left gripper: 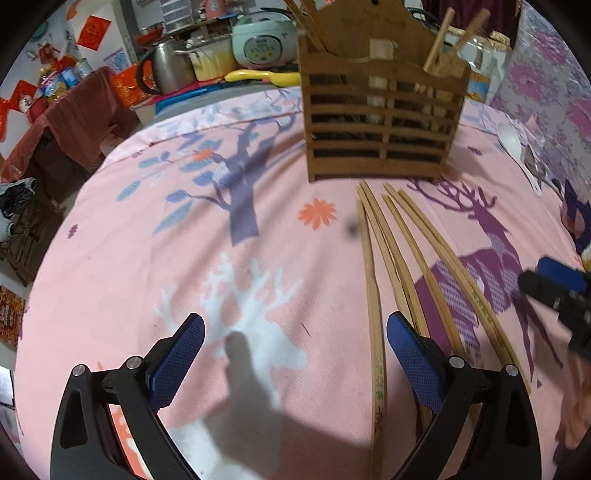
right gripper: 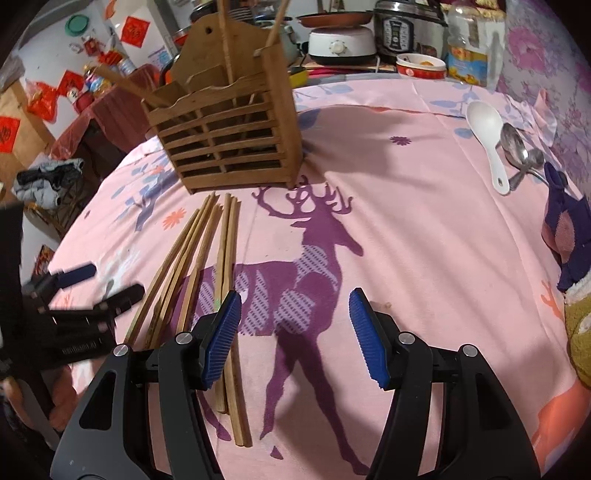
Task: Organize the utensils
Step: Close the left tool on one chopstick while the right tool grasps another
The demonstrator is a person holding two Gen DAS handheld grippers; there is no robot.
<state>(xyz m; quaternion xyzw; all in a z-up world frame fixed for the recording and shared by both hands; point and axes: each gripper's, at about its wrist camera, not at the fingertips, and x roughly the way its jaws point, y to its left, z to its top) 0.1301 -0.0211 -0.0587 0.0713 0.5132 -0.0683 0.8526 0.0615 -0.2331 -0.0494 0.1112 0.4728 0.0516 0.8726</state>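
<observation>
Several bamboo chopsticks (left gripper: pixel 400 266) lie side by side on the pink cloth, in front of a slatted wooden utensil holder (left gripper: pixel 380 122) that has some sticks standing in it. My left gripper (left gripper: pixel 295 350) is open and empty, just left of the chopsticks. My right gripper (right gripper: pixel 293 332) is open and empty, just right of the chopsticks (right gripper: pixel 207 269), with its left finger over them. The holder (right gripper: pixel 229 140) stands behind. A white spoon (right gripper: pixel 487 136) and metal spoons (right gripper: pixel 521 155) lie at the far right.
The pink deer-print cloth (right gripper: pixel 424 240) covers the table. Behind it stand a rice cooker (left gripper: pixel 264 40), a kettle (left gripper: pixel 166 66), a pressure cooker (right gripper: pixel 402 29) and a bowl (right gripper: pixel 421 66). A dark blue cloth item (right gripper: pixel 569 236) lies at the right edge.
</observation>
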